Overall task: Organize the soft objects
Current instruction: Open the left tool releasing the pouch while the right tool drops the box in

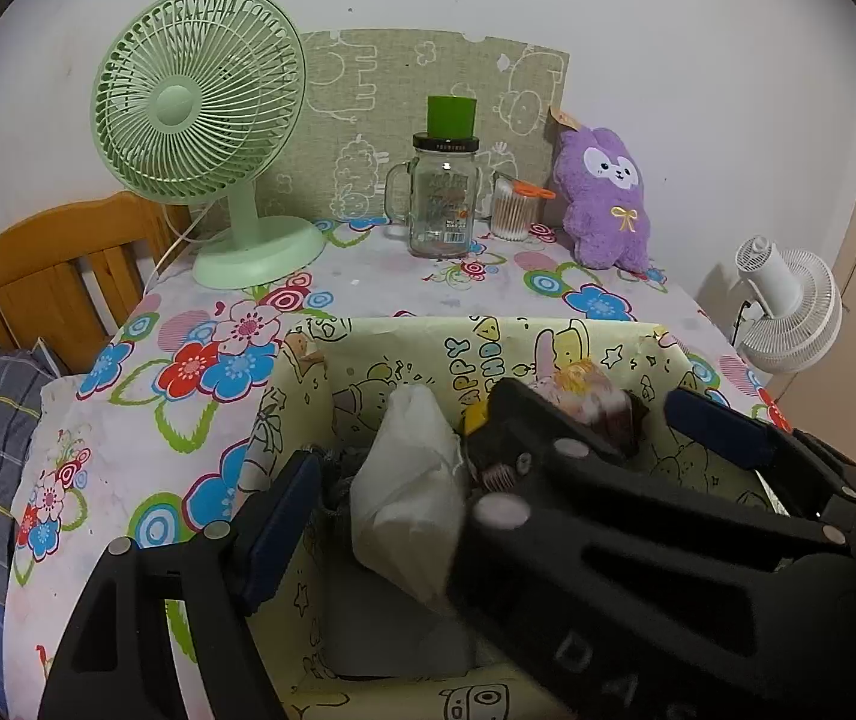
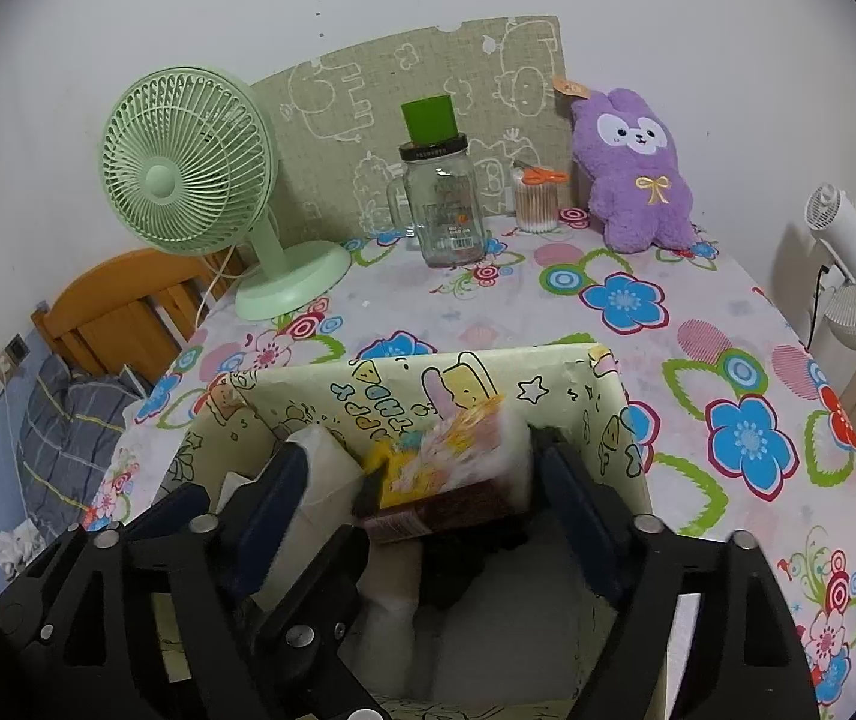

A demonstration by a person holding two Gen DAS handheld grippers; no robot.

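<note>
left hand-held gripper (image 1: 380, 480): jaws standing apart around white pack (image 1: 410, 492) | right hand-held gripper (image 2: 422, 486): jaws standing apart around printed pack (image 2: 457, 468) | both sitting inside box (image 2: 547, 372)

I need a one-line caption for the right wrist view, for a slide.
Open right gripper over a cartoon-print box, a colourful soft packet between its fingers, unpressed.

Both wrist cameras look forward and downward from close above the cartoon-printed box (image 1: 547, 348) (image 2: 547, 378) toward the wall. Both views share the worktop (image 1: 380, 288) (image 2: 428, 312) and green fan (image 1: 197, 120) (image 2: 185, 162).
</note>
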